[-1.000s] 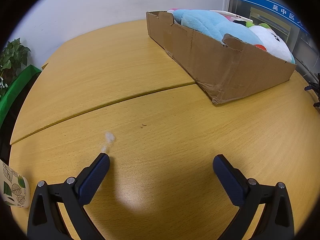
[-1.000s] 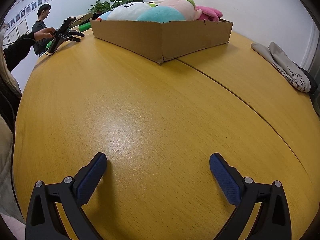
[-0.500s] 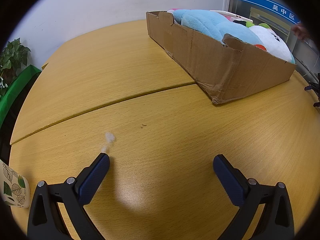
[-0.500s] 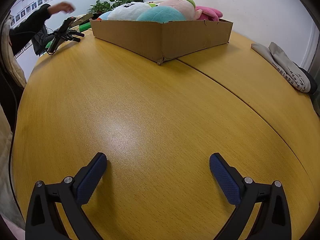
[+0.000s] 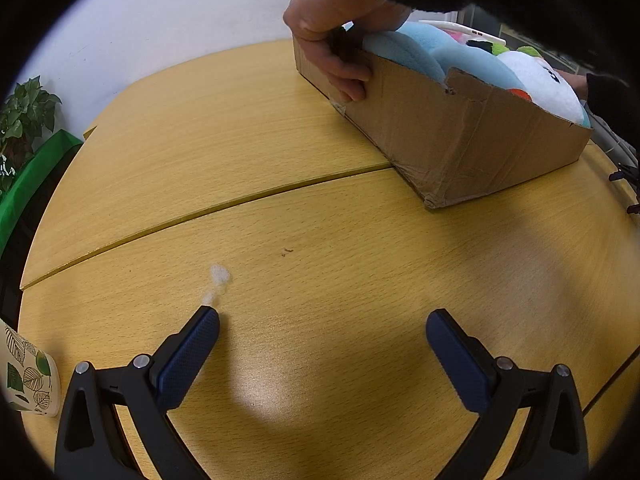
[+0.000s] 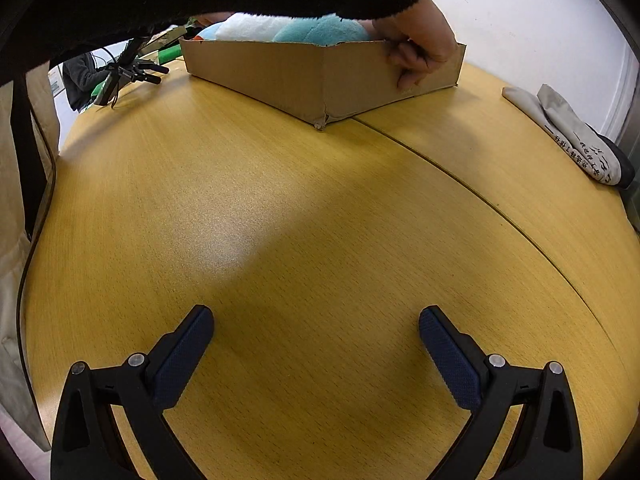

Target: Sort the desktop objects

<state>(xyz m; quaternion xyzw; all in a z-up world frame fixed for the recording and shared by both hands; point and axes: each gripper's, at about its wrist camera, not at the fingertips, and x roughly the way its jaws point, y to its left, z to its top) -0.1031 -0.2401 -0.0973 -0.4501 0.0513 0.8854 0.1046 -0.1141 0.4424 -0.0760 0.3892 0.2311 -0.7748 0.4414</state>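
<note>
While my left gripper [image 5: 322,330] and right gripper [image 6: 316,326] both hang wide open, holding nothing, the yellow wood table [image 5: 360,280] spreads out under them. A box [image 5: 460,140] of soft toys [image 5: 472,62] sits at the far side, with a hand [image 5: 336,44] on its rim. White fluff [image 5: 218,280] lies by my left finger. A white wall [image 5: 180,12] stands behind.

I see a yellow wood-grain surface [image 5: 320,208] and a brown cardboard box [image 5: 460,140] holding light-blue and white plush toys [image 5: 472,60]. My tongs [image 5: 320,340] are black with dark-blue textured pads [image 5: 188,356]. At lower left sits a cream cup [image 5: 28,380] with a green leaf pattern.
</note>
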